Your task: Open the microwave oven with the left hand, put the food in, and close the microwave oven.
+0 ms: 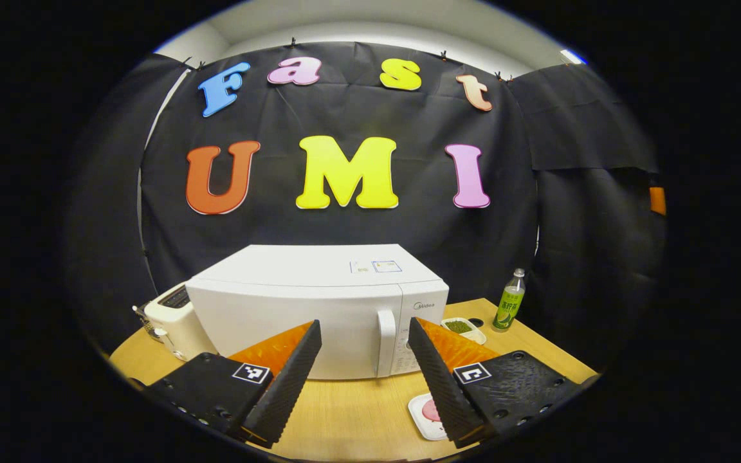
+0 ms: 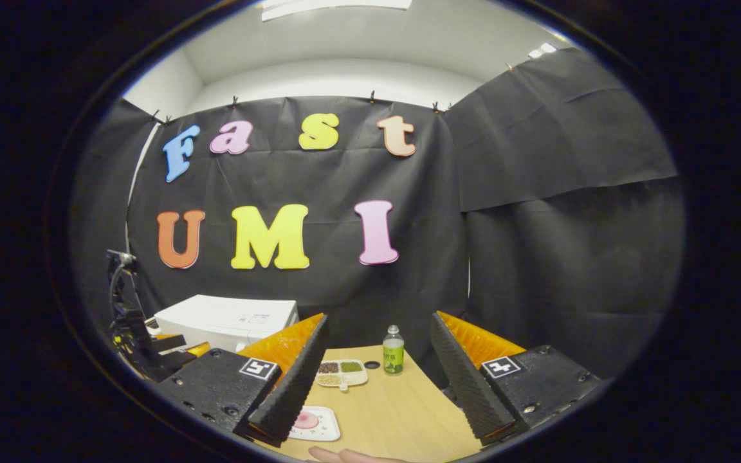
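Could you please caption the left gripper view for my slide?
Open left gripper faces the closed microwave and its door handle.

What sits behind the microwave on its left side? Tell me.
A white toaster-like appliance pokes out from behind the closed microwave; the microwave covers the rest of it.

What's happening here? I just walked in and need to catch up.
A person holds two grippers over a light wooden table. The left gripper is open, facing the white microwave oven, whose door is shut. The right gripper is open too, holding nothing. A small white plate with pink food sits on the table, near a green plastic bottle.
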Available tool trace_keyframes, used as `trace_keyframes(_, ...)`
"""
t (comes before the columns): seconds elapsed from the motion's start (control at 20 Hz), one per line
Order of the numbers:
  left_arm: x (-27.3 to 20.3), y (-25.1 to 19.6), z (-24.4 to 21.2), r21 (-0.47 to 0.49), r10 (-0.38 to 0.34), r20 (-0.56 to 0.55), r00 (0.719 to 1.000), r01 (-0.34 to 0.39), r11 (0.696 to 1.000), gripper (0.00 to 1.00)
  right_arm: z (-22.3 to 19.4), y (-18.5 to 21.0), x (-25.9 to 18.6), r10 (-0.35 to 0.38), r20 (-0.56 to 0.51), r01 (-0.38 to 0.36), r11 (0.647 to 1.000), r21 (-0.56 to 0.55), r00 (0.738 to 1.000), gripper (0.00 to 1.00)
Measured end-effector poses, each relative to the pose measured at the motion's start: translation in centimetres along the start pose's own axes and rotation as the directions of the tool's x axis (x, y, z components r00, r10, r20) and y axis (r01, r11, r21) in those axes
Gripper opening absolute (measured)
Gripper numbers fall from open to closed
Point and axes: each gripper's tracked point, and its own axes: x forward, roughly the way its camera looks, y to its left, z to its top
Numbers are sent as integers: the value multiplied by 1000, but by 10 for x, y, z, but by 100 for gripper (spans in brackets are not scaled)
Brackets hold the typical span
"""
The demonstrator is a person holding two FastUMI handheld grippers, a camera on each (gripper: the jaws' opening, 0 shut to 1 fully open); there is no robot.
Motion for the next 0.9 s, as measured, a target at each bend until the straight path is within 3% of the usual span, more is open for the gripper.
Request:
trace_keyframes(0.05,11,-4,-7,-12,-4,-6,1000,4,1000,88,0,-2,1,4,-2,-4,1000,-1,1000,100)
trace_keyframes(0.1,23,-9,-15,-25,-14,-9,1000,14,1000,88,-1,-2,1,8,-3,-8,1000,0,1000,91)
trace_keyframes(0.15,33,-14,-21,-35,-21,-16,1000,20,999,88,-2,-4,1,13,-10,-13,1000,2,1000,92)
trace_keyframes(0.2,43,-14,-25,-26,-12,-11,1000,11,1000,88,-4,-5,1,19,-14,-19,1000,5,1000,100)
trace_keyframes(0.3,62,-16,-42,-8,8,-28,1000,-8,1000,88,-6,-10,3,21,-19,-21,1000,4,1000,100)
trace_keyframes(0.35,70,-15,-52,5,24,-44,999,-24,1000,88,-6,-13,4,17,-13,-17,1000,1,1000,91)
trace_keyframes(0.5,91,-13,-73,33,66,-67,996,-64,997,88,-2,-29,2,-7,40,8,1000,-9,999,91)
trace_keyframes(0.55,97,-13,-77,47,75,-66,995,-72,996,88,-2,-34,2,-12,51,13,1000,-12,999,100)
trace_keyframes(0.6,102,-17,-84,46,67,-76,995,-63,997,88,-5,-39,3,-17,53,18,1000,-14,998,100)
trace_keyframes(0.65,105,-19,-87,58,71,-74,995,-67,996,86,-7,-44,4,-24,56,24,1000,-12,998,91)
trace_keyframes(0.7,109,-17,-88,73,81,-64,995,-76,994,73,-9,-47,5,-27,53,28,1000,-12,998,91)
trace_keyframes(0.75,111,-10,-87,95,126,-48,991,-121,988,76,-12,-50,6,-29,49,29,1000,-11,998,100)
trace_keyframes(0.8,113,-7,-90,91,140,-48,989,-135,987,69,-16,-52,7,-32,43,33,999,-9,999,91)
trace_keyframes(0.85,113,-9,-89,86,145,-45,988,-141,986,51,-19,-55,9,-34,42,34,999,-3,999,100)
trace_keyframes(0.9,114,-11,-90,70,142,-45,989,-139,988,50,-20,-55,9,-27,43,27,1000,1,999,91)
